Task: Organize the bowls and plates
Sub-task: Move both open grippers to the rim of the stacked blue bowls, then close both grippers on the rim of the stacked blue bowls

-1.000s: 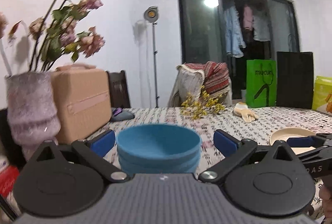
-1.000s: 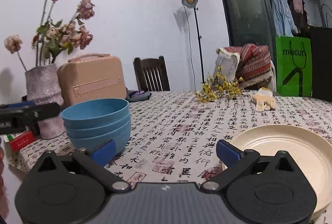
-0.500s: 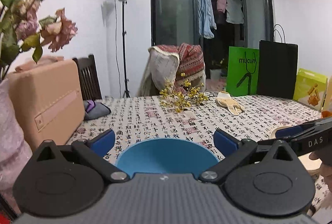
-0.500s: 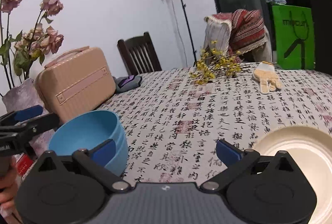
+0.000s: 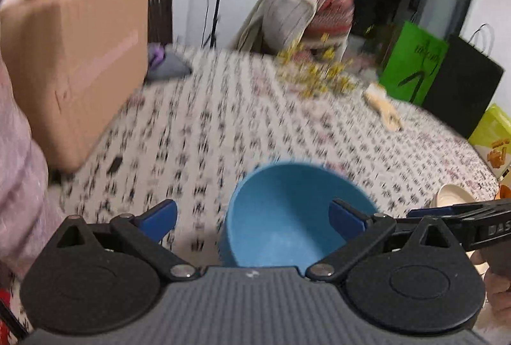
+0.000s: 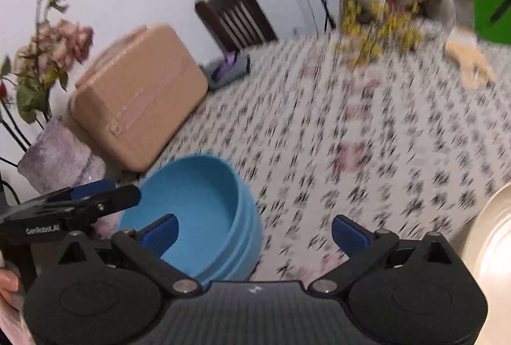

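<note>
Stack of round matte blue bowls [image 6: 204,210] nested on the white tablecloth printed with black calligraphy characters [image 6: 367,147], at the near left of the table; cream round plate [image 6: 491,249] at the near right edge, well apart from the stack.

Left gripper [image 5: 252,218] angled down over the blue bowls, blue-padded jaws spread wide; right pad hanging over the top bowl's hollow, left pad outside the rim over the cloth; nothing pinched.

Right gripper [image 6: 254,233] likewise tilted down, jaws wide yet closing, only cloth and the bowls' right edge between them, no pad pressing on anything; left pad in front of the bowl interior.

Writing: "GenRobot.AI" in white on the left gripper's side, read from the right wrist view; "DAS", cut off by the frame edge, on the right gripper's side in the left wrist view; lettering on the bright green paper bag [image 5: 412,60] at the far right too blurred to read.

Tan hard-shell case [image 6: 137,95] at far left, beside the fuzzy lilac vase of faded pink flowers [image 6: 60,156]; yellow sprigs [image 6: 377,28] at the far side.
</note>
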`<state>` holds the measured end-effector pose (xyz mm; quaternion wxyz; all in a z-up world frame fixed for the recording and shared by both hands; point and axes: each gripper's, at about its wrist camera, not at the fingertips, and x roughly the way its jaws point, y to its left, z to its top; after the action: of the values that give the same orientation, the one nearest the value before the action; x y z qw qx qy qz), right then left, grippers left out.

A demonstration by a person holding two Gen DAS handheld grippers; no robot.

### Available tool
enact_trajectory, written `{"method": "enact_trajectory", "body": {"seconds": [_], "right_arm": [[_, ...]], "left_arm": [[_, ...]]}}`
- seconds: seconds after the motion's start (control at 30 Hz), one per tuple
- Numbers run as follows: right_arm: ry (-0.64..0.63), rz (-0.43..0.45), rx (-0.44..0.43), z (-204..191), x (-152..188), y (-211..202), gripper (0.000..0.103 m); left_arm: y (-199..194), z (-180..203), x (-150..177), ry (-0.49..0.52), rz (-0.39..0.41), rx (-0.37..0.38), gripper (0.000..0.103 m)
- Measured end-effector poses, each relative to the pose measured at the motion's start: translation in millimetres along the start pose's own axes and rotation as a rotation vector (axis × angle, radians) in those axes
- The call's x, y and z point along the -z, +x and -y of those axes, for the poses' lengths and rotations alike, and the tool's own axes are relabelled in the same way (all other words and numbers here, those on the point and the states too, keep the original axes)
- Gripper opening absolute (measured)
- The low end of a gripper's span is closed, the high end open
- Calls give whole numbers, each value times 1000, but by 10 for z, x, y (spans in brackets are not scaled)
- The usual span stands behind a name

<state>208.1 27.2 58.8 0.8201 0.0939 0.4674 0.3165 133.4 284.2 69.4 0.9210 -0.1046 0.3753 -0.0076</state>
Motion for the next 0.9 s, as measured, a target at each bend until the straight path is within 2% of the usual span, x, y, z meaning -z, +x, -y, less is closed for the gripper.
{"method": "enact_trajectory", "body": {"seconds": [0.13, 0.17, 0.3, 0.43, 0.53, 0.67, 0.7, 0.77, 0.9], "right_arm": [[85, -98, -3, 9, 1, 263, 89], [94, -110, -5, -5, 3, 305, 86], [121, -139, 0, -59, 47, 437, 84], [156, -185, -4, -68, 73, 572, 73], [171, -209, -9, -71, 97, 679, 64], [204, -242, -16, -68, 133, 775, 51], [210, -246, -15, -73, 135, 790, 51], [222, -246, -13, -78, 148, 814, 50], [258, -242, -12, -39, 156, 841, 45]], "left_arm": [[183, -109, 28, -63, -115, 8, 103], [208, -120, 45, -68, -131, 5, 103], [319, -170, 91, -98, -199, -4, 103], [400, -216, 128, -128, -239, 3, 102], [433, -221, 150, -136, -259, 12, 93], [496, -242, 161, -168, -290, 28, 76], [517, -247, 171, -173, -298, 30, 66], [567, -255, 194, -181, -322, 38, 59], [623, -243, 219, -192, -341, 49, 55]]}}
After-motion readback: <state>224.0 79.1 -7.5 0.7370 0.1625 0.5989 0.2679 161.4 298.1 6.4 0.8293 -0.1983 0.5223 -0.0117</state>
